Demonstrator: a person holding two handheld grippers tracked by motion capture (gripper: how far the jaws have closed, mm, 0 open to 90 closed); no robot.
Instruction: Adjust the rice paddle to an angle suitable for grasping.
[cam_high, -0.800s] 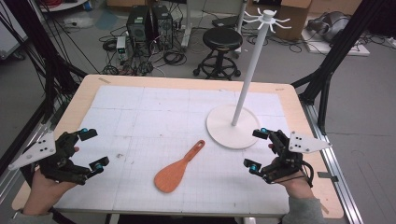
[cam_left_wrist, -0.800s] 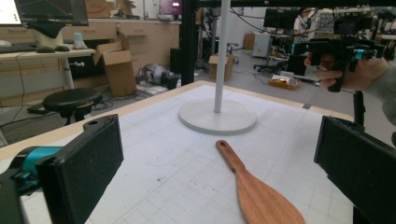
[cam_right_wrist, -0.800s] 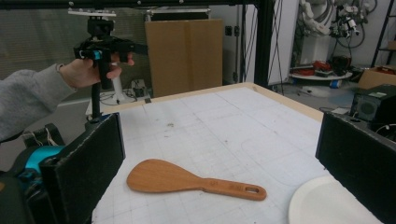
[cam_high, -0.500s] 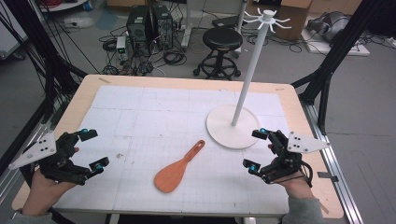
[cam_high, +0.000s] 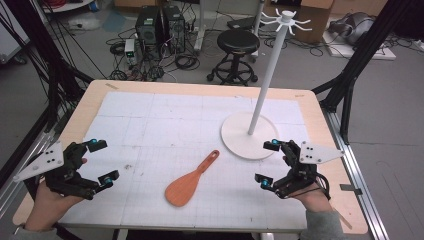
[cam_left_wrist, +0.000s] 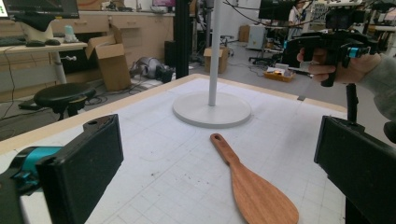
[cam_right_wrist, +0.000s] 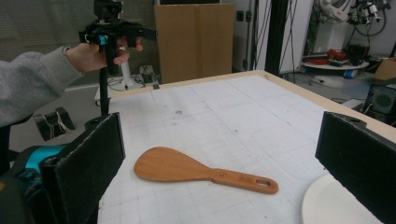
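- Left tool (cam_high: 89, 162) sitting at the near left of the counter (cam_high: 90, 102), black jaws with flat matte pads spread wide, nothing between them; teal accents, grey three-cornered plate on top.
- Right tool (cam_high: 267, 164) sitting at the near right, jaws likewise spread and released, gripping nothing.
- Wooden spatula (cam_high: 189, 174) lying flat near the front middle, between the two tools and apart from both; smooth reddish-brown wood, rounded paddle blade nearest the person, slim handle pointing away toward the stand.
- White mat (cam_high: 165, 120) with a faint grid covering the pale wood counter, some dark specks showing.
- White stand (cam_high: 260, 95) standing upright farther back right: flat round base, thin straight pole, small hooks at the top.
- Black round stool (cam_high: 239, 42), computer towers and cables sitting on the floor beyond.
- Compared with the earlier frames, nothing is shifting: both tools and the spatula are staying in the same places.
- Right tool view is showing a slot hole at the spatula's handle end (cam_right_wrist: 261, 183); the high view is too small to show it.
- Left tool view is showing cardboard boxes (cam_left_wrist: 109, 58) and a desk behind the stool.
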